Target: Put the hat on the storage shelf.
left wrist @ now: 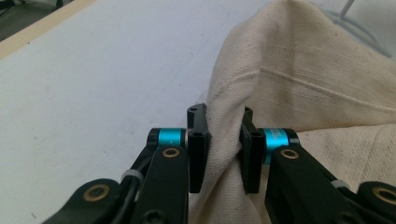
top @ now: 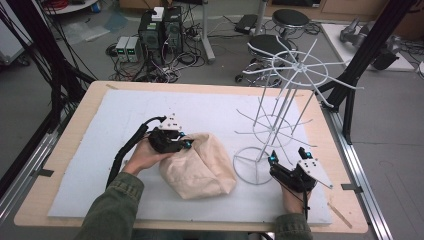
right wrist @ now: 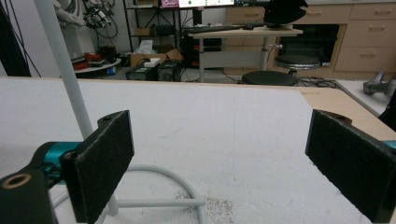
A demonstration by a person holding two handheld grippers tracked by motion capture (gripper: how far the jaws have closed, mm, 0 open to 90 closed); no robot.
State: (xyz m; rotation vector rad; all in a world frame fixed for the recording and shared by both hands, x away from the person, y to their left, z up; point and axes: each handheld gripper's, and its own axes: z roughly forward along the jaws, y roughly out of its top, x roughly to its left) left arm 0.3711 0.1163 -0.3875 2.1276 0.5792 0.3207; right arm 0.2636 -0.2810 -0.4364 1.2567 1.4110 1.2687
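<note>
Left gripper: clamped on a fold of the cream cloth bag, pinched at its upper left edge, probably to lift it clear of the mat.
Cloth bag: slumped near the middle of the white mat, just left of the rack's base ring.
Right gripper: jaws wide, nothing between them, resting at the near right beside the white wire rack, likely waiting to steady it.
Wire rack: upright at the right, arms bare, apparently the hanging place.
</note>
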